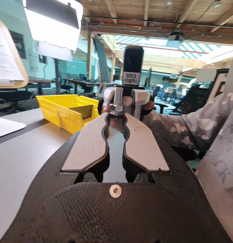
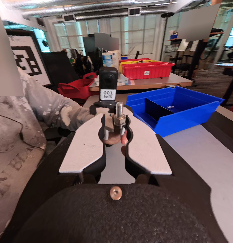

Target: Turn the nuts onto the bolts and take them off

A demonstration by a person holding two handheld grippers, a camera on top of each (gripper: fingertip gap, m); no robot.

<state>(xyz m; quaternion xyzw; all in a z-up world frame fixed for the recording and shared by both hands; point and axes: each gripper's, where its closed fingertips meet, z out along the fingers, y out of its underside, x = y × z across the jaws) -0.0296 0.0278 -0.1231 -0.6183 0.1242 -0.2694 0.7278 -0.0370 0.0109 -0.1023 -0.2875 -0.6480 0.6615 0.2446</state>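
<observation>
1. While the left claw (image 1: 115, 116) is closed on the bottom end of the bolt (image 1: 118, 94), the bolt stands upright over the bench (image 1: 21, 157), threads up. The nut (image 1: 116, 107) sits low on the shaft, just above the claw's tips.
2. The right claw (image 2: 115, 118) faces it from the opposite side with its jaws part open, wider than the nut. Its 3 o'clock finger (image 2: 137, 131) touches the nut. The other finger stands apart, and one finger of the left claw fills the gap between.
3. Each claw carries a black camera with a white printed label: the right claw's camera (image 1: 133, 60) and the left claw's camera (image 2: 108, 78), both at 12 o'clock.
4. In the right wrist view a black-and-white marker board (image 2: 25, 61) leans at 10 o'clock. A red bin (image 2: 146, 71) with a small white sticker sits at 1 o'clock on a farther table.
5. In the left wrist view, printed sheets (image 1: 4, 59) show at 10 o'clock, too blurred to read.
6. The bench is grey with a black strip across it.
7. A yellow bin (image 1: 63, 109) with a dark divider rests on it at 10 o'clock in the left wrist view.
8. A blue bin (image 2: 179, 109) with a dark divider rests at 2 o'clock in the right wrist view, a small metal piece (image 2: 170, 107) in its far compartment.
9. A speckled grey sleeve (image 1: 185, 124) reaches in at 3 o'clock.
10. The room is an open workshop with wooden ceiling beams (image 1: 146, 10), silver ducts and tall windows (image 2: 133, 35).
</observation>
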